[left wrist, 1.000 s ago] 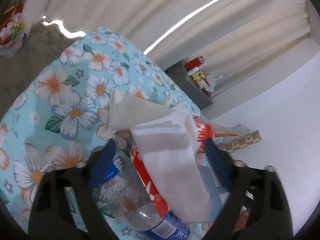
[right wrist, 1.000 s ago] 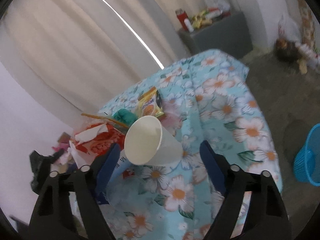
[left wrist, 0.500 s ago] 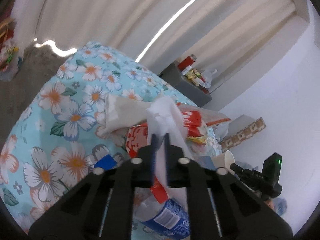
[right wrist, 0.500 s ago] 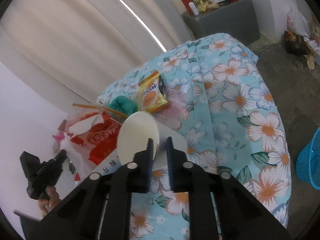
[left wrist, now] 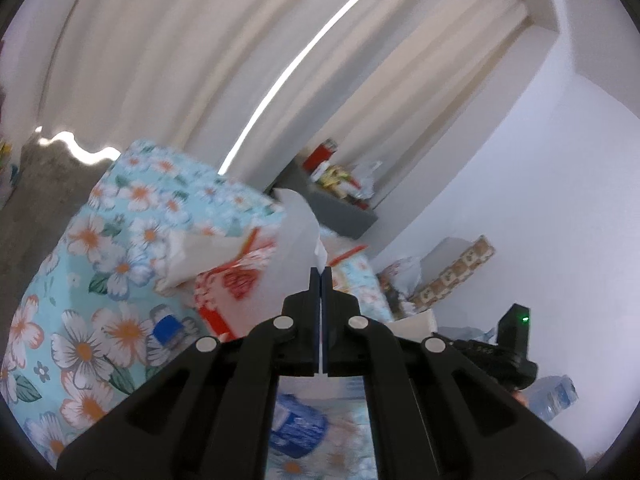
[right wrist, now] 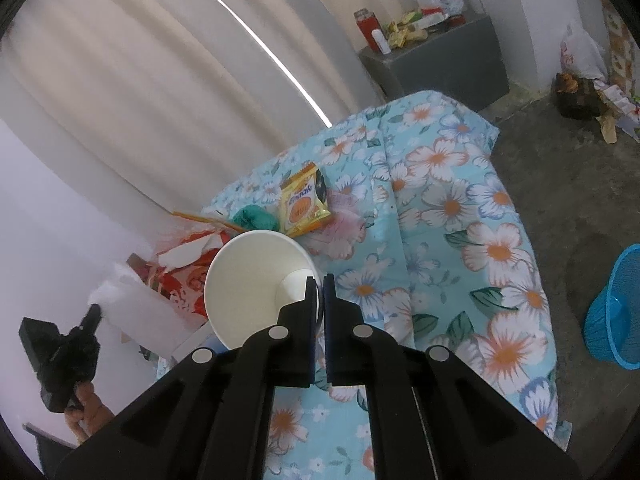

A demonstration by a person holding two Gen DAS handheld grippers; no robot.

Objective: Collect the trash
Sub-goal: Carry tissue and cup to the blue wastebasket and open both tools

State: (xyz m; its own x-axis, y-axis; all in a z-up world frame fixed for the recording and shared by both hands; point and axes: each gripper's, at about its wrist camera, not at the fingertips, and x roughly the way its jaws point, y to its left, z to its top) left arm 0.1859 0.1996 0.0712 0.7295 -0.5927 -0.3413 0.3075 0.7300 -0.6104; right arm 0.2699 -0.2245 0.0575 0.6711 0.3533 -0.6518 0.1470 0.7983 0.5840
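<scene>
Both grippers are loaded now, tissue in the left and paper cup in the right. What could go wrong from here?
1. The right gripper pinches only the paper cup wall; it may crush or slip.
2. The left gripper holds the limp tissue by a fold; it could slide free.
3. The blue basket sits beyond the table edge.

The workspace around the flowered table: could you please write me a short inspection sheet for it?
Surface: table under a blue flowered cloth, partly littered.
Job's things: white tissue pinched in the left tool; paper cup gripped by its rim in the right tool.
Clutter: yellow snack packet, green wad, red-and-white wrapper, plastic bottle.
Grippers: both shut on their items.
Cables: nothing seen.
Surroundings: blue basket on the floor, grey cabinet, curtains.
</scene>
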